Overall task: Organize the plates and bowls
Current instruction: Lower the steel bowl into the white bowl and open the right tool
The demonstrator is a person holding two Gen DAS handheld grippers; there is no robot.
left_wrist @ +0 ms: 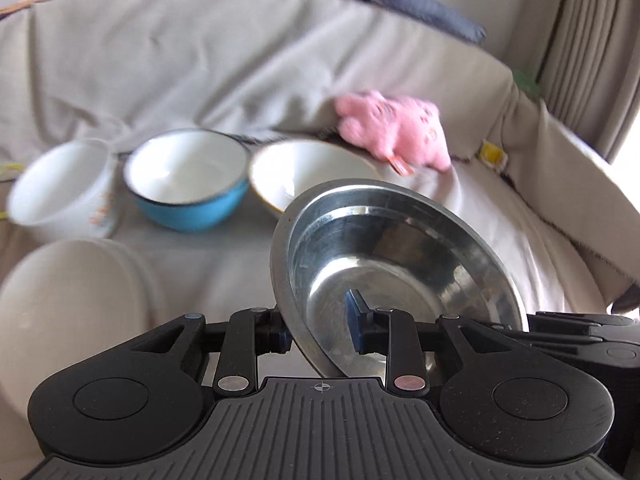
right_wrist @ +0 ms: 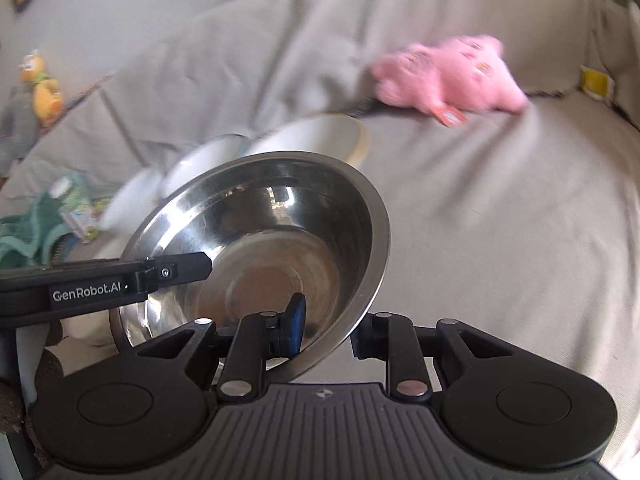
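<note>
I hold one steel bowl [left_wrist: 400, 264] between both tools: my left gripper [left_wrist: 322, 334] is clamped narrow on its left rim, one pad outside and one inside the basin, and my right gripper [right_wrist: 328, 330] is closed tight on the opposite rim in the same fashion. The bowl sits directly ahead of both sets of jaws, lifted clear of the cloth and tilted, its open face turned toward the cameras. Judgement: it is in transit, and the set-down depends on where it belongs among the other vessels. Those lie beyond and to the left on the covered sofa [left_wrist: 208, 64]: a white bowl [left_wrist: 60, 188], a blue bowl [left_wrist: 188, 184] and a cream bowl [left_wrist: 304, 172] in a row, touching or nearly so, with a pale plate [left_wrist: 72, 292] nearer, at lower left. A pink plush toy [left_wrist: 396, 128] lies just behind the cream bowl, to the right. The left hand is nearer the row; blur hides finer detail
</note>
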